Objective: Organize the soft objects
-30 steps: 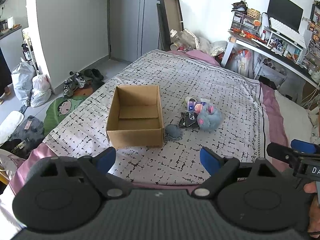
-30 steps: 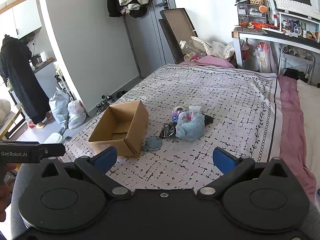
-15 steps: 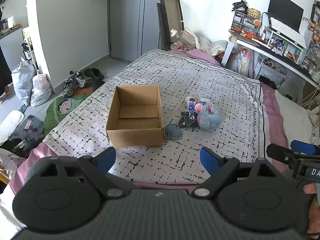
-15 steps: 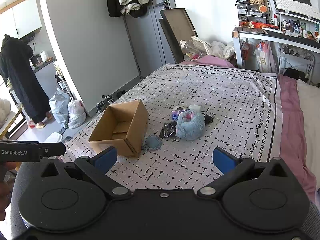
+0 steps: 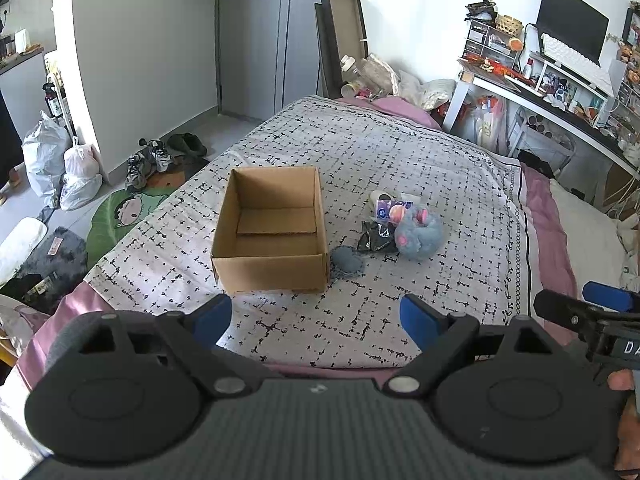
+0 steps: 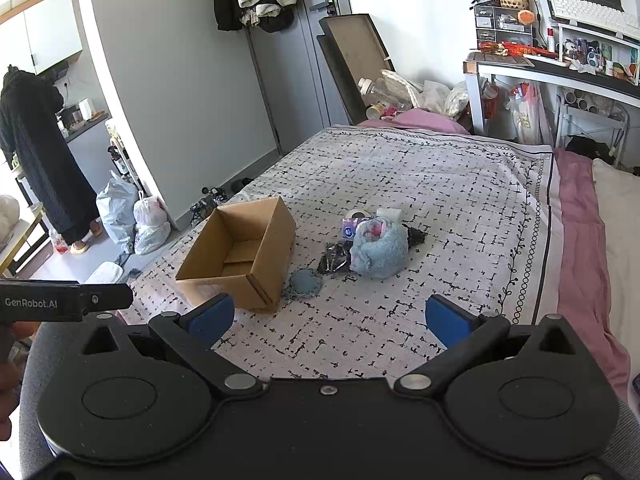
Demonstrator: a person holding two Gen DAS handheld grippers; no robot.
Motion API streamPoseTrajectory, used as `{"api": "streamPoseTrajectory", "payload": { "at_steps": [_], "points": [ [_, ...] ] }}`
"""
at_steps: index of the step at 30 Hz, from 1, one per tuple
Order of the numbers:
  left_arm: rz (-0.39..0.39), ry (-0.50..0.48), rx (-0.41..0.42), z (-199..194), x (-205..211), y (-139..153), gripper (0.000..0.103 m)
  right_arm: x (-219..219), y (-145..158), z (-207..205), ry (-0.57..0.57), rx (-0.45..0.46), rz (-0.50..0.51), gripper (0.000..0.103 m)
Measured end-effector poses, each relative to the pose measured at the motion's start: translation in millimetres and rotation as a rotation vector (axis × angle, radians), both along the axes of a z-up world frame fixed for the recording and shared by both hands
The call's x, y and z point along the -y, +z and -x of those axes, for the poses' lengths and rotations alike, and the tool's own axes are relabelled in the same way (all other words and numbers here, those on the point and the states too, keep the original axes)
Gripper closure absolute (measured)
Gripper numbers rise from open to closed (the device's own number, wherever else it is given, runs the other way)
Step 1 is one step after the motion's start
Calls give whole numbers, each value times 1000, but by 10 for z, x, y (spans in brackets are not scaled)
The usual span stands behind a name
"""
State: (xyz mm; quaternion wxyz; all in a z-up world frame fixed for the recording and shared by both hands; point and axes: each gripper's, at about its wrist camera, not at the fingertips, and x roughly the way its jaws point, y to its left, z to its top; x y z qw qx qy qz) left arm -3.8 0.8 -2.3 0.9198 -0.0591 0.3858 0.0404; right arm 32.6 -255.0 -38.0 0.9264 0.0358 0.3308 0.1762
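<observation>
An open, empty cardboard box (image 5: 272,232) (image 6: 240,256) stands on the bed. Right of it lie a round grey-blue pad (image 5: 346,262) (image 6: 305,282), a crumpled dark item (image 5: 376,236) (image 6: 334,258), a fluffy blue plush with pink patches (image 5: 420,232) (image 6: 380,250), a small purple packet (image 5: 386,209) (image 6: 350,229) and a white roll (image 5: 380,196). My left gripper (image 5: 316,316) is open and empty, held back near the bed's front edge. My right gripper (image 6: 328,318) is open and empty, also short of the pile. Each gripper's side shows in the other's view.
The bed has a white black-patterned cover (image 5: 400,152) over pink sheets. Shoes and bags (image 5: 80,168) lie on the floor to the left. A cluttered desk (image 5: 560,92) stands to the right. A person in black (image 6: 36,160) stands far left.
</observation>
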Motion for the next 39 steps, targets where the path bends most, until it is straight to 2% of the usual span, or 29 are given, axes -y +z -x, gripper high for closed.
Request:
{"api": "streamPoseTrajectory", "payload": {
  "at_steps": [9, 17, 25, 31, 39],
  "points": [
    [8, 5, 2, -102, -37, -7, 13, -56, 22, -42, -4, -17, 19, 0],
    [43, 12, 9, -264, -82, -54, 13, 22, -9, -218, -30, -59, -29, 0],
    [87, -4, 28, -507, -85, -155, 13, 134, -44, -500, -77, -109, -89, 0],
    [117, -25, 20, -753, -69, -232, 13, 142, -96, -780, -153, -142, -67, 0],
    [148, -44, 7, -1109, -59, -311, 14, 119, -204, -1123, -162, -179, -53, 0]
  ]
}}
